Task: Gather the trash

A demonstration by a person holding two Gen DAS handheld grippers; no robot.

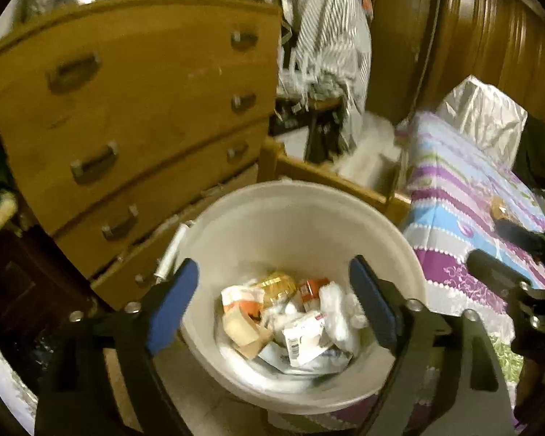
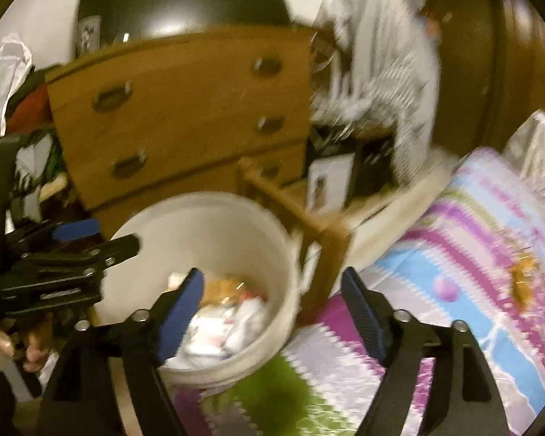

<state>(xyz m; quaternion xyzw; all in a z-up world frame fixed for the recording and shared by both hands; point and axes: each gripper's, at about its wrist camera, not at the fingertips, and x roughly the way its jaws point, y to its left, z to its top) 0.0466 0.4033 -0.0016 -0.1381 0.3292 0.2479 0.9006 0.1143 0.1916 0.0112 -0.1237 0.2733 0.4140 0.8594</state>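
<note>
Left wrist view: left gripper [image 1: 274, 301] hangs over the white bucket [image 1: 258, 218], fingers [image 1: 174, 305] spread wide w/ nothing between them. Bucket stands upright on the floor, mouth up, long axis vertical, wedged between the wooden dresser [image 1: 134, 109] and the bed [image 1: 461, 196] corner. Trash [image 1: 290, 323] sits at the bottom: crumpled wrappers, cartons, a gold-lidded item, all jumbled, no common direction. Right gripper [image 1: 508, 272] shows at the right edge, over the striped bedspread, beside the bucket rim.

Right wrist view: blurred. Right gripper [image 2: 272, 312] points down at the bed's near corner, its left finger over the bucket [image 2: 207, 218] mouth, right finger over the bedspread [image 2: 454, 254]; fingers [image 2: 180, 316] wide apart, empty. Left gripper [image 2: 91, 243] at the left edge beside the bucket. A brownish scrap [image 2: 523, 276] lies further along the bed toward its right edge, prob. more trash, but too smeared to say.

Judgement: the drop looks done, next is the fetch. To do it well: keep both sets of fingers wide while clearing the rim so the bucket isn't tipped, swing the right over the bed, come down on the scrap from above, pinch low so it doesn't slip.
</note>
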